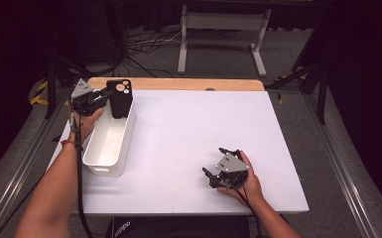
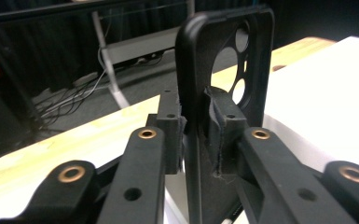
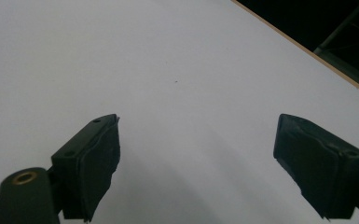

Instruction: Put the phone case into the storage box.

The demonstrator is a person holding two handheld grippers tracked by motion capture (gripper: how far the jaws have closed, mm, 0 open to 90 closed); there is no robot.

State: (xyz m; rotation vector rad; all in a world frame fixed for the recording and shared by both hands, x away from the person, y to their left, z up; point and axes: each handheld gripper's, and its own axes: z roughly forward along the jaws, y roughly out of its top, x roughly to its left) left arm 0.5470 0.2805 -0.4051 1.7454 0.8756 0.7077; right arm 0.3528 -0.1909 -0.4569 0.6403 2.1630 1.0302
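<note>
a black phone case [image 1: 120, 98] is being held upright by the left gripper [image 1: 104, 98], above the far end of a white bin [image 1: 110, 141] at the table's [image 1: 188, 129] left side. in the left gripper view the case [image 2: 200, 60] is being pinched along one edge between the two pads [image 2: 217, 123], the jaws closed tight on it; round camera cut-outs are being shown near its top, facing right. no brand mark or writing is being made out on the case.

the bin is being seen as long and narrow, lying lengthwise away from the person, a handle slot at its near end. the left hand [image 1: 87, 121] is being kept just beside its far left wall.

the right gripper [image 1: 218, 163] is being rested low at the near right of the white table, well apart from the bin, jaws spread wide with nothing between them. in the right gripper view its pads [image 3: 95, 163] are being held apart over bare white table.

a black object [image 1: 178, 227] at the table's near edge is being seen with faint pale lettering, too small to be read.
</note>
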